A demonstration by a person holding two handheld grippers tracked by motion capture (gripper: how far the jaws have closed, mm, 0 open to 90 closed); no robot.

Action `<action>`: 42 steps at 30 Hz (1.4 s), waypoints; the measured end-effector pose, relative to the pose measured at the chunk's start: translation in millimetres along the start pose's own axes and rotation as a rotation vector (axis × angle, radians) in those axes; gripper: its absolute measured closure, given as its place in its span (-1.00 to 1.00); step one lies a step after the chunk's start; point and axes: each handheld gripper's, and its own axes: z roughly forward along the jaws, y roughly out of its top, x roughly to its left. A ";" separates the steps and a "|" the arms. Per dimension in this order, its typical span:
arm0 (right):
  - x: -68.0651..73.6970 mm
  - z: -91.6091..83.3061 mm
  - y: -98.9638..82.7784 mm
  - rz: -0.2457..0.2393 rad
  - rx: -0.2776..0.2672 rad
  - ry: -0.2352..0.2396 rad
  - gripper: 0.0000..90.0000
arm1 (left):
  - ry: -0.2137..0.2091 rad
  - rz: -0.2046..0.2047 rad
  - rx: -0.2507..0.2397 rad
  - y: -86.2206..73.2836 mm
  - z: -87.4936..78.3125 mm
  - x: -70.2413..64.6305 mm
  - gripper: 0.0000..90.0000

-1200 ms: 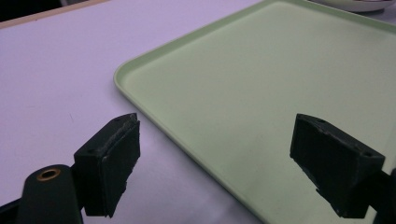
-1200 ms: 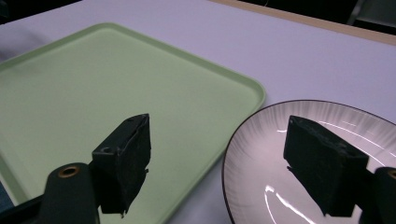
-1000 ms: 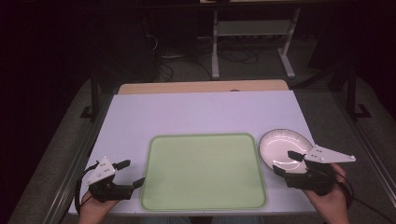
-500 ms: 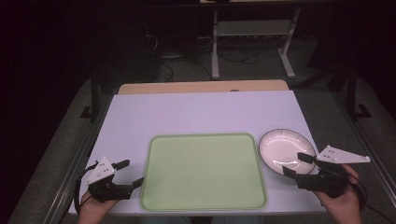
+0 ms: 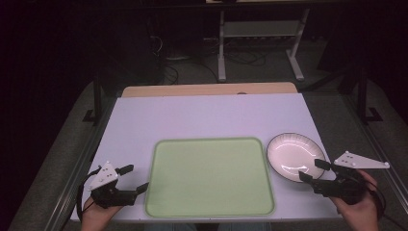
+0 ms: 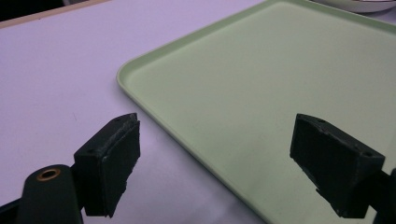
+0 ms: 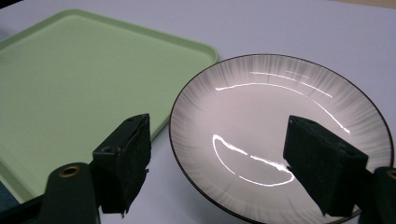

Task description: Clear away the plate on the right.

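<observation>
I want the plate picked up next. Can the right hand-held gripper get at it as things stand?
Probably yes. The right hand-held gripper is open and sits just short of the plate's near rim, with bare table between them. The tray lies off to the side, not in the way.

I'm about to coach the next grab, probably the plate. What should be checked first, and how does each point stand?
1. Right gripper open: ok.
2. Right gripper aimed at the white dark-rimmed ceramic plate: ok, but not yet around its rim.
3. Plate empty: ok.
4. Plate clear of the pale green plastic tray: ok, narrow gap.
5. Tray empty: ok.
6. Left gripper open, beside the tray's left edge: ok.
</observation>
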 end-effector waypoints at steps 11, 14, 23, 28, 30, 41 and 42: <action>-21.3 -11.3 -1.4 0.058 0.004 -0.029 -0.48 | 0.002 0.001 0.000 0.0 -0.3 0.0 -0.65; -27.9 -14.6 -3.1 0.079 -0.004 -0.033 -0.48 | 0.002 0.000 0.000 0.1 -0.1 0.3 -0.65; -51.9 -12.9 -6.5 0.151 0.038 -0.086 -0.45 | 0.004 0.000 0.001 -0.2 -0.2 1.0 -0.65; -61.6 -8.2 -4.9 0.176 0.065 -0.105 -0.44 | 0.005 -0.001 0.001 -0.2 -0.6 1.3 -0.65; -65.8 -6.0 -3.3 0.185 0.074 -0.111 -0.41 | 0.005 -0.001 0.001 -0.2 -0.6 1.2 -0.65; -90.8 12.1 -1.1 0.282 0.120 -0.111 -0.31 | 0.005 -0.001 0.001 -0.2 0.0 1.1 -0.65; -90.8 12.1 -1.1 0.282 0.120 -0.111 -0.31 | 0.005 -0.001 0.001 -0.2 0.0 1.1 -0.65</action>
